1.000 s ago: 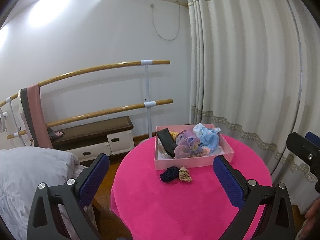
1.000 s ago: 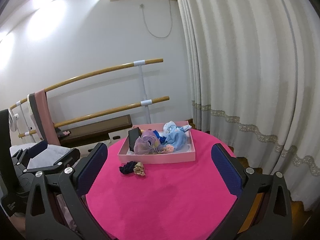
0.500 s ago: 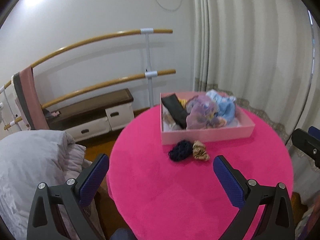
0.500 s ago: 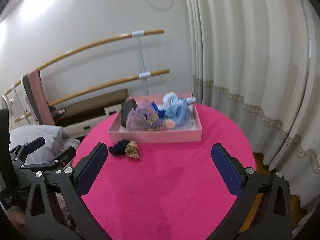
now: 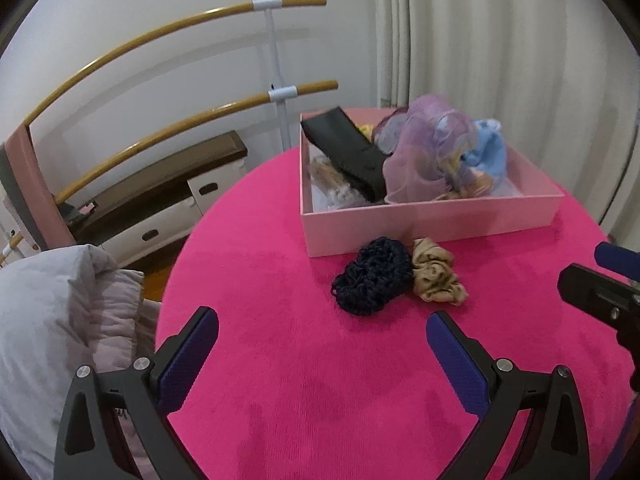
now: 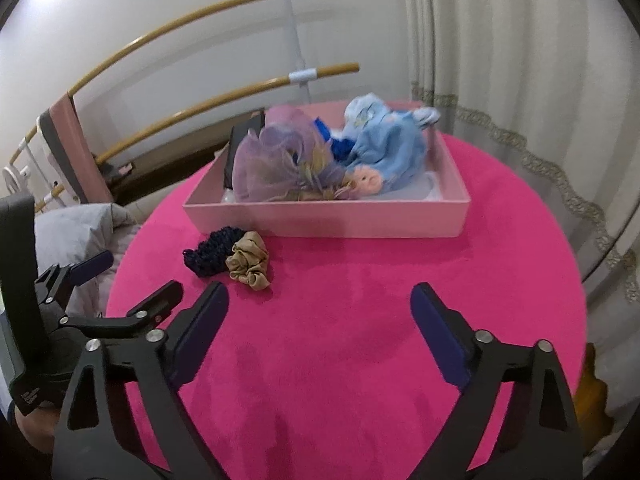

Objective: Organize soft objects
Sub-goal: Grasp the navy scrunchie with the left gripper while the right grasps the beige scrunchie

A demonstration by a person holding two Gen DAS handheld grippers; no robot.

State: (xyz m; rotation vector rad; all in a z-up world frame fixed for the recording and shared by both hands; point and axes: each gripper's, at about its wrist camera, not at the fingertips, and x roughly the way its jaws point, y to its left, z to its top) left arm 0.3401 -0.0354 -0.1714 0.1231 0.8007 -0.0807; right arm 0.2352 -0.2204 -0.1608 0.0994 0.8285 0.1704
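A dark navy knitted scrunchie (image 5: 373, 276) (image 6: 210, 256) and a tan scrunchie (image 5: 436, 277) (image 6: 249, 265) lie side by side on the round pink table (image 5: 340, 380) (image 6: 360, 320), just in front of a pale pink box (image 5: 432, 220) (image 6: 328, 220). The box holds a purple scrunchie (image 5: 420, 156) (image 6: 276, 164), a light blue soft toy (image 6: 388, 148), a black pouch (image 5: 348, 152) and other soft items. My left gripper (image 5: 322, 342) hovers open just short of the two scrunchies. My right gripper (image 6: 320, 312) is to their right, its jaws closing with nothing between them.
Wooden ballet bars (image 5: 168, 32) and a low bench with drawers (image 5: 168, 196) stand behind the table. A grey quilt (image 5: 52, 320) lies at the left. Curtains (image 6: 520, 60) hang on the right. The right gripper's side (image 5: 600, 296) shows at the left wrist view's right edge.
Both grippers have come down and forward toward the table, tilting downward; the scrunchies and box now look much closer. The right gripper's fingers stand a little narrower than before.
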